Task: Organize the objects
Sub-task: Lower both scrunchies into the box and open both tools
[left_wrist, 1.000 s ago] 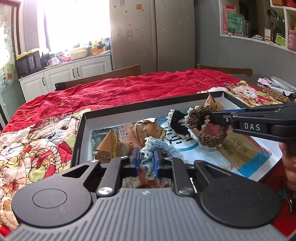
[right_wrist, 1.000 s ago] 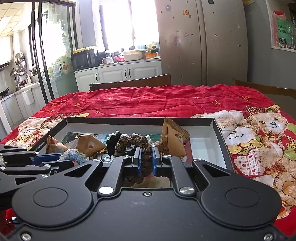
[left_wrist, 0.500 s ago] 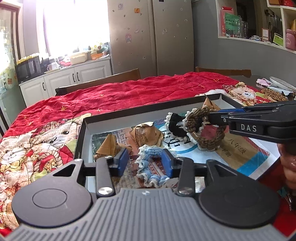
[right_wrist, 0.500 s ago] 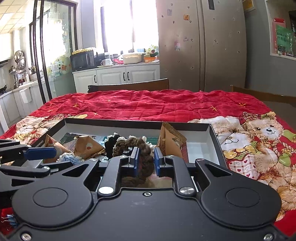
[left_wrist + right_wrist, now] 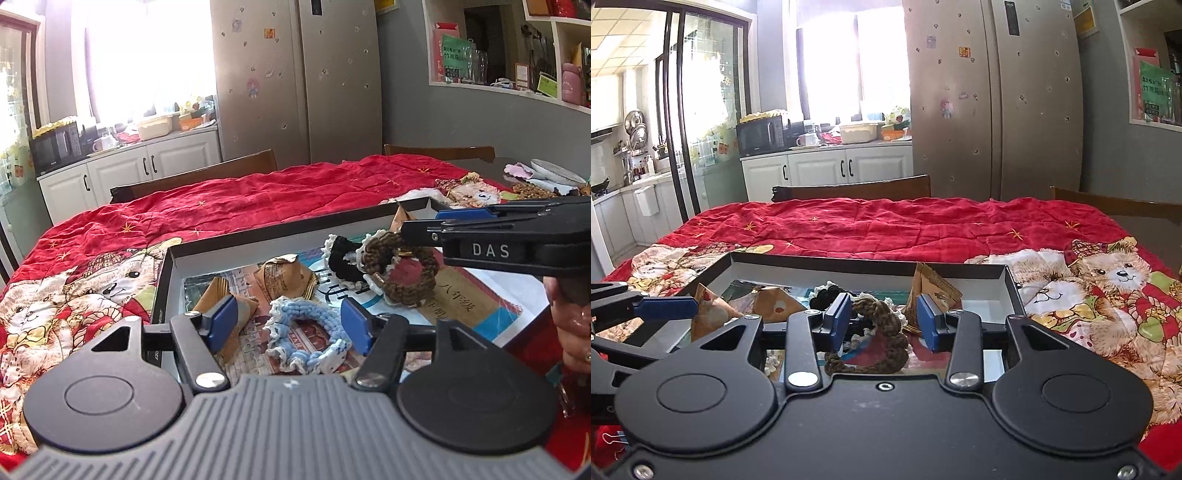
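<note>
Plainly, both tongs gape: left tongs (image 5: 290, 325) around the blue scrunchie (image 5: 308, 334), right tongs (image 5: 882, 323) marked "DAS".

cluttered tray (image 5: 229, 242), open red blanket (image 5: 258, 195) beyond

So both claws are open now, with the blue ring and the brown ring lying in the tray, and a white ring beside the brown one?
Not quite: the ring beside the brown ring is black, only trimmed in white, as the left wrist view shows. The rest holds: left gripper and right gripper are open, and the blue ring lies in the tray.
</note>
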The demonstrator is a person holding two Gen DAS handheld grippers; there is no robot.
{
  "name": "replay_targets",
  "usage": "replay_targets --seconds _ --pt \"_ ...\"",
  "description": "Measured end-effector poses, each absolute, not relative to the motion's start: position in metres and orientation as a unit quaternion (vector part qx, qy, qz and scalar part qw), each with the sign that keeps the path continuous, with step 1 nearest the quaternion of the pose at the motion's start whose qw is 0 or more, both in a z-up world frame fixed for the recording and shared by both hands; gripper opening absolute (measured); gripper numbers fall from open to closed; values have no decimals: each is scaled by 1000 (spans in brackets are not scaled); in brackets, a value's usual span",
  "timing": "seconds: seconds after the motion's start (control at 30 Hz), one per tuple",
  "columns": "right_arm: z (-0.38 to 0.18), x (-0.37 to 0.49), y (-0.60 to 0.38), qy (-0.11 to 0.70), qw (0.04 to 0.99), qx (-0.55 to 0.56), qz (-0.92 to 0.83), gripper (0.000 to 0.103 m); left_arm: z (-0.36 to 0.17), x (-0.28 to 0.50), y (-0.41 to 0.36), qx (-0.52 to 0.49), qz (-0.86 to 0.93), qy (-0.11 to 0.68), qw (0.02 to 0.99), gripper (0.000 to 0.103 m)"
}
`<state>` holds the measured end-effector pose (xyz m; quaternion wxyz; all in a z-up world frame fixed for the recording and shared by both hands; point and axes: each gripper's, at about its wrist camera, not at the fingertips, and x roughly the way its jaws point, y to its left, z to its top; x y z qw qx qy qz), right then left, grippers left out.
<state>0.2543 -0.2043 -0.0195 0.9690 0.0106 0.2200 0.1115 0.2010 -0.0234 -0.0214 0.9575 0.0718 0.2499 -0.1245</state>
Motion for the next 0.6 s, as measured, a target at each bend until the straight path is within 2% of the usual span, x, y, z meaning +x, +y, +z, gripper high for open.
replay_targets --seconds 0.6 --pt "14 221 -216 207 970 16 123 38 4 171 -17 53 -133 228 963 79"
